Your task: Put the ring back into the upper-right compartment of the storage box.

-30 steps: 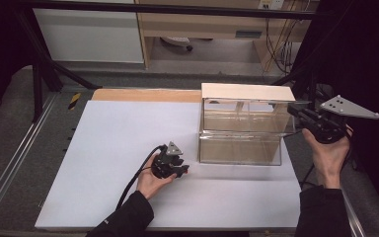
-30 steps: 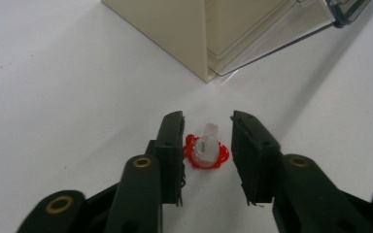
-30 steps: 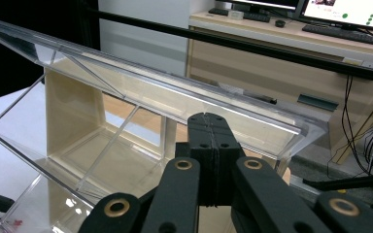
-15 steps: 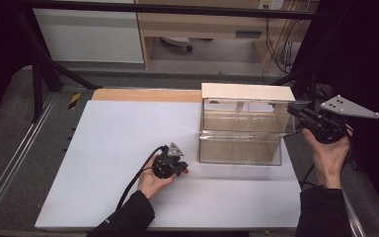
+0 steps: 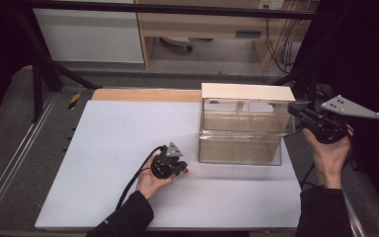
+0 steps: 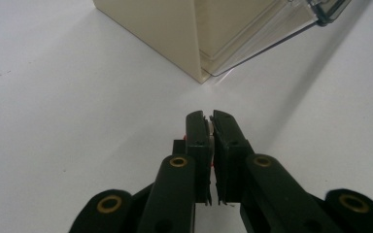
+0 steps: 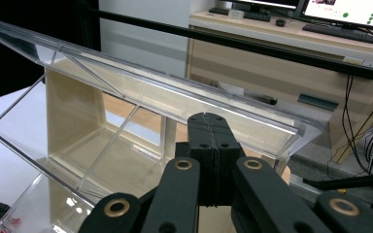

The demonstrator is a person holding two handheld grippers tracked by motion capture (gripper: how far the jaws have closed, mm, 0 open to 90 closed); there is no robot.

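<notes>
the left gripper [image 5: 176,170] rests low on the white table [image 5: 118,148], just in front of the near left corner of the clear bin [image 5: 242,131]. its jaws have just been closing and now stand nearly together, with a small red thing [image 5: 186,171] pinched between the pads; in the left gripper view a sliver of red shows at the pads [image 6: 199,141], and whitish material sits in the narrow slit between them. what the red thing is, is too small to tell.

the right gripper [image 5: 296,111] is held up at the bin's right end, jaws fully together. in the right gripper view its tips [image 7: 208,127] sit at the edge of the bin's clear lid [image 7: 141,92], which is tilted up open; whether the jaws pinch the lid edge or just touch it i cannot tell.

the bin stands on the right part of the table, near its far edge. it has cream-coloured end walls and a cream top, clear plastic front and lid, and a divider splitting the inside into compartments. the cream corner [image 6: 184,43] of the bin stands close ahead of the left gripper.
</notes>
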